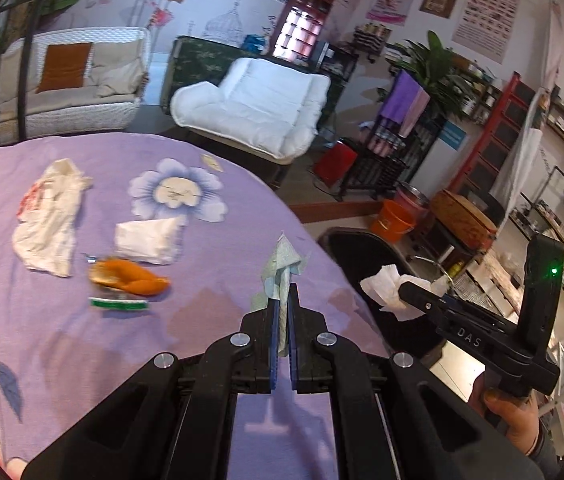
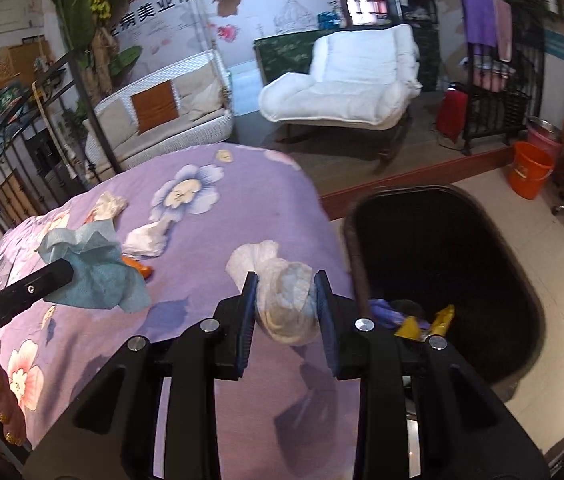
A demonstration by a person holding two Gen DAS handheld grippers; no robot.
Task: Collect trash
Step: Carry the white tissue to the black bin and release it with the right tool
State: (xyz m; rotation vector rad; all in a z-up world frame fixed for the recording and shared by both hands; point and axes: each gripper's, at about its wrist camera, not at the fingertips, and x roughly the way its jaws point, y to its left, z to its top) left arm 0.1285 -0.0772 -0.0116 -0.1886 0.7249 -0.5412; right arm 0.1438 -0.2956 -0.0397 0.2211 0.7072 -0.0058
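Left gripper pinches a blue napkin; right gripper squeezes a white tissue beside the black bin, likely for dropping.

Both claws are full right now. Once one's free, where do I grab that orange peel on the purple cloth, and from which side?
Take the orange peel from above, pinching across its narrower width. It lies low and curled on the purple cloth, so a side approach would just push it. Its raised rounded end looks the easiest to bite. The green-and-white wrapper sits tight at its near edge; keep the fingers off it.
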